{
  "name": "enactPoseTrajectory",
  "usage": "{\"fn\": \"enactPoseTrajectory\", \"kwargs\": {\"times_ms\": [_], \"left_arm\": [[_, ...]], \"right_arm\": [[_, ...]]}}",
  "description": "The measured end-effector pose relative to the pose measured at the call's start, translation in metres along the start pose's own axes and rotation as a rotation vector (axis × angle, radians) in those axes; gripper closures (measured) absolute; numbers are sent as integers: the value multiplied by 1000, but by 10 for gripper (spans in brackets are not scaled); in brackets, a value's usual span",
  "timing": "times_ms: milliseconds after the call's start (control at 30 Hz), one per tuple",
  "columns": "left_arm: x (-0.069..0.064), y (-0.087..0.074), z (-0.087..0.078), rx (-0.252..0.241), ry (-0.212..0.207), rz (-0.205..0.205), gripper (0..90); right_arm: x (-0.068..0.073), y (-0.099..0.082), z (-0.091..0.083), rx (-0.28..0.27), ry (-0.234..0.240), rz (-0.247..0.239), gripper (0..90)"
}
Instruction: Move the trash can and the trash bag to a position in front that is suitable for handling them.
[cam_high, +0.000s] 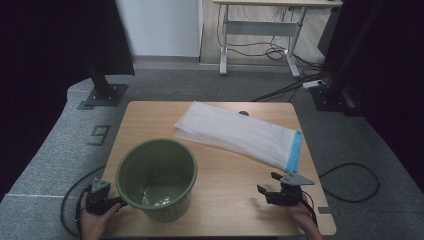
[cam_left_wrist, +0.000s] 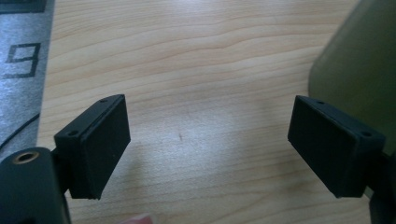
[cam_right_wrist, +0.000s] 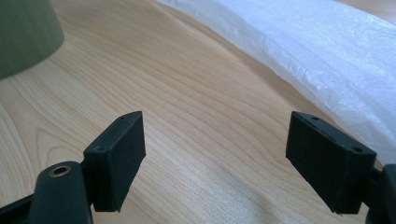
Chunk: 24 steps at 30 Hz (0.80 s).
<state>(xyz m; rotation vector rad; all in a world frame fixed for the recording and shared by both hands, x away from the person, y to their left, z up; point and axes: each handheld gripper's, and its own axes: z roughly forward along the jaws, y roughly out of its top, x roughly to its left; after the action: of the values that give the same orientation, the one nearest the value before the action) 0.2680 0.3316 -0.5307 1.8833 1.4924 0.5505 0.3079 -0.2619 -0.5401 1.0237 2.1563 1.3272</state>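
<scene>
On the wooden table (cam_high: 225, 175), left gripper (cam_high: 112, 202) beside the green plastic bucket (cam_high: 157, 177) and right gripper (cam_high: 270, 184) near the white poly mailer bag (cam_high: 235, 132) both spread, empty.

The right hand-held gripper (cam_right_wrist: 215, 158) stands with its two black jaws wide apart, nothing between them but the bare light wooden table (cam_right_wrist: 196, 107) with its wavy grain. A white, crinkled plastic bag (cam_right_wrist: 322, 51) lies flat across the upper right, its edge running close past the right-hand jaw. The curved side of a green plastic bucket (cam_right_wrist: 25, 32) fills the upper left corner, standing on the table well apart from the jaws.
</scene>
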Motion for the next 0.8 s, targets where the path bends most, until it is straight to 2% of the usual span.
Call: {"fn": "enactPoseTrajectory", "kwargs": {"times_ms": [33, 100, 133, 200, 267, 400, 433, 467, 500, 533, 567, 600, 667, 700, 733, 767, 800], "left_arm": [[0, 0, 0, 0, 0, 0, 121], [-3, -1, -4, -10, -7, 12, 117], [-6, -3, -9, -16, -18, 37, 117], [-10, -8, -13, -23, -32, 59, 124], [-12, -11, -15, -22, -33, 69, 127], [-23, -27, -31, -22, -65, 139, 131], [-23, -27, -31, -22, -65, 139, 132], [-30, -33, -38, -35, -94, 174, 133], [-30, -33, -38, -35, -94, 174, 135], [-36, -38, -45, -63, -151, 221, 136], [-36, -38, -45, -63, -151, 221, 130], [-44, -40, -48, -79, -221, 257, 127], [-54, -37, -48, -80, -270, 301, 127], [-54, -37, -48, -80, -270, 301, 127], [-65, -32, -46, -81, -313, 335, 128], [-65, -32, -46, -81, -313, 335, 131], [-75, -25, -43, -90, -346, 353, 106]], "right_arm": [[0, 0, 0, 0, 0, 0, 191], [1, -1, 4, 34, -3, -27, 190], [1, -1, 5, 41, 8, -22, 194], [0, 0, 4, 44, 40, -8, 196], [1, 1, 4, 44, 46, -10, 197], [-2, 1, 2, 50, 66, -12, 197], [-2, 1, 2, 50, 66, -12, 197], [-5, 1, 2, 53, 69, -8, 201], [-5, 1, 2, 53, 69, -8, 201], [-6, 2, 2, 47, 82, -5, 210], [-6, 2, 2, 47, 82, -5, 210], [-6, 3, 1, 40, 87, -7, 212], [-5, 4, 1, 35, 91, -10, 211], [-5, 5, 1, 34, 94, -9, 212], [-4, 5, 1, 30, 101, -7, 211], [-4, 5, 1, 30, 101, -7, 211], [-4, 6, -1, 22, 118, -8, 211]]}}
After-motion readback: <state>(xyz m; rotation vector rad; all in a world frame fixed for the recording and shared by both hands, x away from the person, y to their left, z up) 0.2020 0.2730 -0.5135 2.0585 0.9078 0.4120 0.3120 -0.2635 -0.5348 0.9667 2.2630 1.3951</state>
